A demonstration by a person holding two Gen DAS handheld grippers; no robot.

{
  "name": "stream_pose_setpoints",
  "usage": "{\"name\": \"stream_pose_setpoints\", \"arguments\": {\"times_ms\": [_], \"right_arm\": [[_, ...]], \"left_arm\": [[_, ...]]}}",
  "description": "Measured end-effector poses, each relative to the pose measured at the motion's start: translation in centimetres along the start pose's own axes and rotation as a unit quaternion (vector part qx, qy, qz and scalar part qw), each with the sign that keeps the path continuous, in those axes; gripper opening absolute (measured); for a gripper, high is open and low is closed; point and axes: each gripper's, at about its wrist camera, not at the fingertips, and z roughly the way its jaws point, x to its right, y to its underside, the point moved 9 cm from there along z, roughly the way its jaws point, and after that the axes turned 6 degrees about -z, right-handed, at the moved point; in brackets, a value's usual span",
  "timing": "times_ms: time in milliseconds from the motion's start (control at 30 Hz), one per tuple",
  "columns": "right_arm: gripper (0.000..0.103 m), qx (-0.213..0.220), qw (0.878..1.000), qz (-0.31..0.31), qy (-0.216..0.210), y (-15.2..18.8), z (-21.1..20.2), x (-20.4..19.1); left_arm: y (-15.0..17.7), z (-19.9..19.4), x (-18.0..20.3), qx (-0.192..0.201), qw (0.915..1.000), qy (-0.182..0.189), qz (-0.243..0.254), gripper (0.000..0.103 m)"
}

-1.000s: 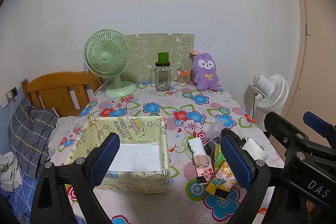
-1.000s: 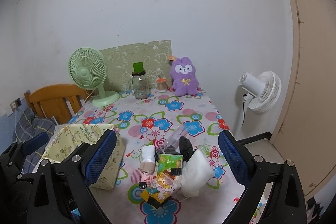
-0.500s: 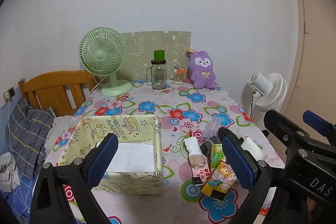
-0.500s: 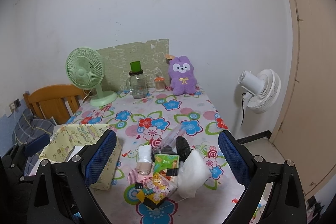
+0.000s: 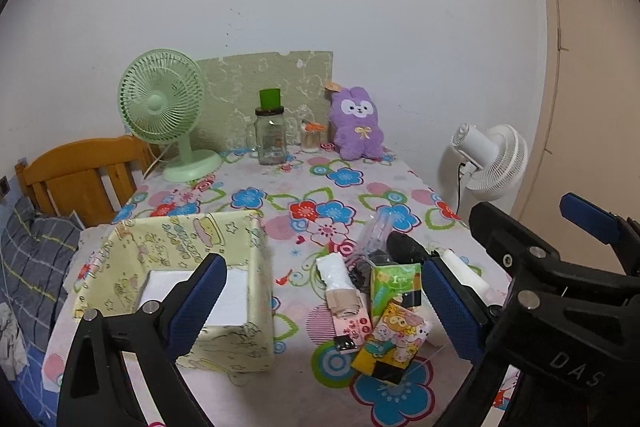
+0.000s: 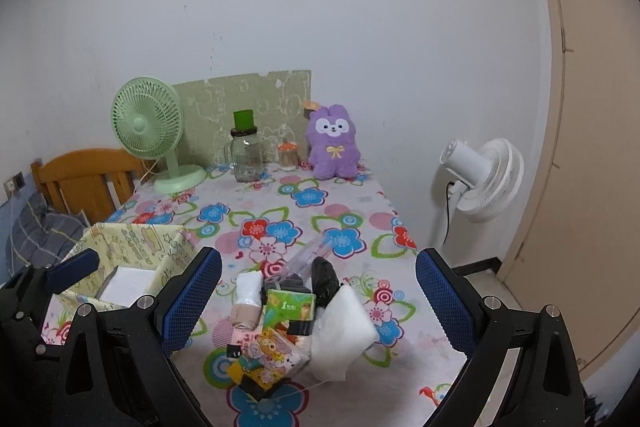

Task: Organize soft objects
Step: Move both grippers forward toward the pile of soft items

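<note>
Both claws, left [image 5: 320, 303] and right [image 6: 316, 301], held wide open, empty. White pad [image 6: 344, 331] best gripped at edge, carried into box [image 5: 256, 267].

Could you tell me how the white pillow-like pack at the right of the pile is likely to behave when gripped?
The white pack looks puffy and creased, so it probably squashes and is light. It leans on the pile, so lifting it may shift neighbours.
</note>
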Motion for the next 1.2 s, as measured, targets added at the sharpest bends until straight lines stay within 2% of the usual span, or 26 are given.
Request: {"name": "stream_pose_setpoints", "arguments": {"times_ms": [67, 133, 633, 900, 1033, 1133, 1200], "right_arm": [[0.097, -0.002, 1.000, 0.004, -0.002, 0.4, 0.3, 0.3], [0.090, -0.005, 1.000, 0.011, -0.007, 0.8, 0.7, 0.6], [0.085, -0.058, 0.998, 0.025, -0.018, 5.1, 4.6, 1.9], [0.080, -0.089, 0.995, 0.043, -0.020, 7.4, 6.8, 2.7], [0.073, -0.106, 0.993, 0.047, -0.025, 8.5, 7.9, 2.8], [0.072, -0.116, 0.992, 0.049, -0.027, 9.0, 8.4, 3.0], [0.067, -0.121, 0.991, 0.051, -0.029, 9.3, 8.8, 3.0]], "left_arm": [[0.3, 0.4, 0.2, -0.003, 1.0000, -0.003, -0.004, 0.096], [0.6, 0.7, 0.3, -0.006, 0.9999, -0.004, -0.014, 0.095], [4.5, 5.1, 1.7, -0.067, 0.9976, -0.003, -0.015, 0.086], [6.7, 7.3, 2.2, -0.098, 0.9952, -0.004, -0.007, 0.086], [7.5, 8.0, 2.6, -0.106, 0.9943, 0.000, -0.002, 0.086], [7.8, 8.1, 3.3, -0.103, 0.9946, 0.005, 0.012, 0.086], [8.3, 8.3, 3.8, -0.111, 0.9936, 0.010, 0.018, 0.086]]}}
